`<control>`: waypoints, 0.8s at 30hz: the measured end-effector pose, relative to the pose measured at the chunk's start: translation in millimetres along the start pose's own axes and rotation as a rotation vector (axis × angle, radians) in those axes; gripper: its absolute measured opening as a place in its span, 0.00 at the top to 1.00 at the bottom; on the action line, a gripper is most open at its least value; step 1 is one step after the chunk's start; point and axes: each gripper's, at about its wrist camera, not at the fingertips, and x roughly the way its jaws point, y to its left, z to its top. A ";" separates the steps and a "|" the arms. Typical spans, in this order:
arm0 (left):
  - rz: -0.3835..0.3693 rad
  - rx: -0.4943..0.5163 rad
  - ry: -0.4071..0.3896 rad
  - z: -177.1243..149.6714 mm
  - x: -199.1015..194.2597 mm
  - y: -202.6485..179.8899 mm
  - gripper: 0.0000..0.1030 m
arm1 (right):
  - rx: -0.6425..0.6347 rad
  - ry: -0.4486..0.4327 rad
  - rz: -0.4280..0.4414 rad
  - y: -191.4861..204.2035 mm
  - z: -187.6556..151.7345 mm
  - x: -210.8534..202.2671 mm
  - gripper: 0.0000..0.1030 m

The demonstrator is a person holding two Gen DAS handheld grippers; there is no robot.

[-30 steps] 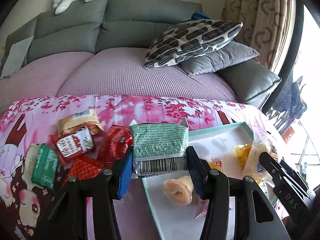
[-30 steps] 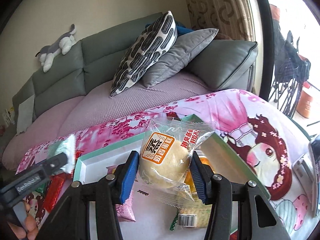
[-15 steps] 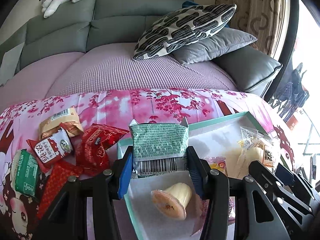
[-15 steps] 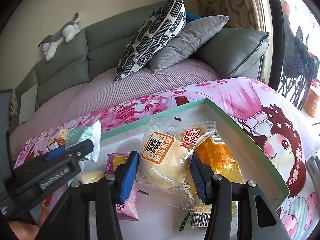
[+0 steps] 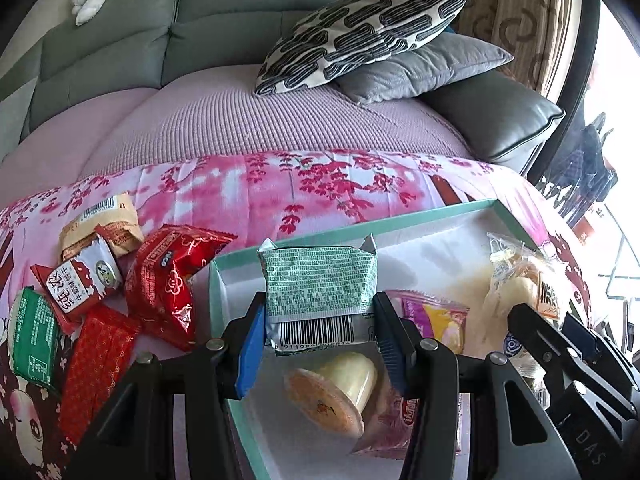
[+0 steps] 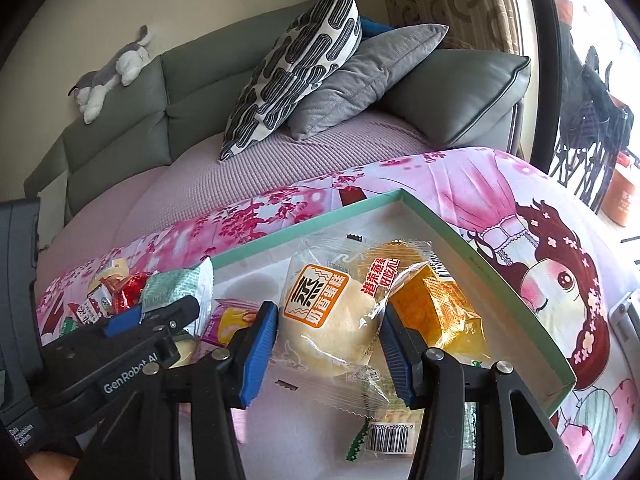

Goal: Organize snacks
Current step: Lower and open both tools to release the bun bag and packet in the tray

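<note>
Left wrist: green packet [image 5: 320,288] pinched in left hand-held gripper [image 5: 318,350] (over the tray [image 5: 432,220]).

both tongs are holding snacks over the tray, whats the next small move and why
Probably lower and open the right tongs first. Their clear-wrapped steamed cake already sits low inside the teal-rimmed tray, beside the orange cake packet. The left tongs hold the green packet above the jelly cup, so it may need a shift toward bare tray floor.
</note>
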 end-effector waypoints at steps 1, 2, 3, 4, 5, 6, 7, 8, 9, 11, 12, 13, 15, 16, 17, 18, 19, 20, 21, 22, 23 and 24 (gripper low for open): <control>0.001 0.000 0.005 0.0 0.7 -0.1 0.48 | -0.002 0.003 -0.001 0.1 0.0 0.3 0.47; 0.000 -0.001 0.009 0.0 1.0 -0.1 0.48 | -0.003 0.003 -0.002 0.4 -0.2 0.5 0.47; -0.003 -0.006 0.011 0.2 0.6 0.0 0.48 | -0.005 0.004 -0.004 0.7 -0.3 0.8 0.47; -0.005 -0.007 0.013 0.5 0.1 -0.2 0.48 | -0.005 0.005 -0.006 0.6 -0.2 1.0 0.47; -0.004 -0.006 0.016 0.9 -0.1 -0.7 0.48 | -0.004 0.006 -0.008 0.4 -0.2 1.1 0.47; 0.000 -0.003 0.019 0.8 -0.3 -1.6 0.48 | -0.003 0.008 -0.008 0.1 -0.1 1.2 0.47; 0.003 -0.001 0.022 0.8 -0.2 -2.3 0.47 | 0.000 0.013 -0.009 -0.9 -0.1 1.9 0.47; 0.005 0.001 0.027 0.8 -0.5 -2.8 0.47 | 0.002 0.015 -0.011 -1.4 -0.3 2.3 0.47; 0.007 0.003 0.031 1.2 -0.5 -3.5 0.47 | 0.005 0.017 -0.012 -1.9 -0.5 2.6 0.47; 0.003 0.006 0.035 1.3 -2.0 -4.4 0.46 | 0.008 0.019 -0.011 -3.0 -0.5 3.1 0.47; -0.001 0.007 0.039 1.3 -3.2 -4.9 0.42 | 0.008 0.020 -0.012 -3.0 -0.5 3.0 0.46; -0.001 0.006 0.041 1.4 -4.2 -5.5 0.38 | 0.006 0.020 -0.012 -2.7 -0.4 3.0 0.46; -0.004 0.010 0.047 1.7 -7.5 -7.6 0.38 | 0.005 0.019 -0.013 -2.2 -0.3 2.8 0.46; -0.007 0.013 0.046 2.1 -9.6 -8.9 0.38 | 0.004 0.021 -0.011 -2.0 -0.1 2.9 0.46; -0.010 0.016 0.045 2.5 -12.1 -10.4 0.38 | 0.004 0.022 -0.011 -1.8 0.1 3.1 0.46; -0.002 0.020 0.041 3.0 -15.3 -11.6 0.38 | 0.003 0.023 -0.011 -1.7 0.2 3.0 0.46; -0.002 0.022 0.036 3.4 -17.9 -12.3 0.38 | 0.006 0.018 -0.013 -2.2 0.7 2.0 0.46; -0.005 0.023 0.033 4.1 -20.2 -12.8 0.38 | 0.009 0.012 -0.012 -2.8 1.4 0.6 0.46; -0.007 0.024 0.031 4.7 -22.6 -12.9 0.37 | 0.012 0.006 -0.012 -3.4 2.3 -1.3 0.45; -0.005 0.022 0.030 5.1 -24.3 -12.7 0.37 | 0.015 -0.001 -0.011 -3.7 2.9 -3.0 0.44; -0.001 0.021 0.029 5.2 -25.9 -12.5 0.37 | 0.016 -0.004 -0.011 -4.0 3.4 -4.0 0.42; 0.003 0.020 0.027 5.5 -27.6 -12.1 0.37 | 0.017 -0.005 -0.010 -4.0 3.9 -4.7 0.41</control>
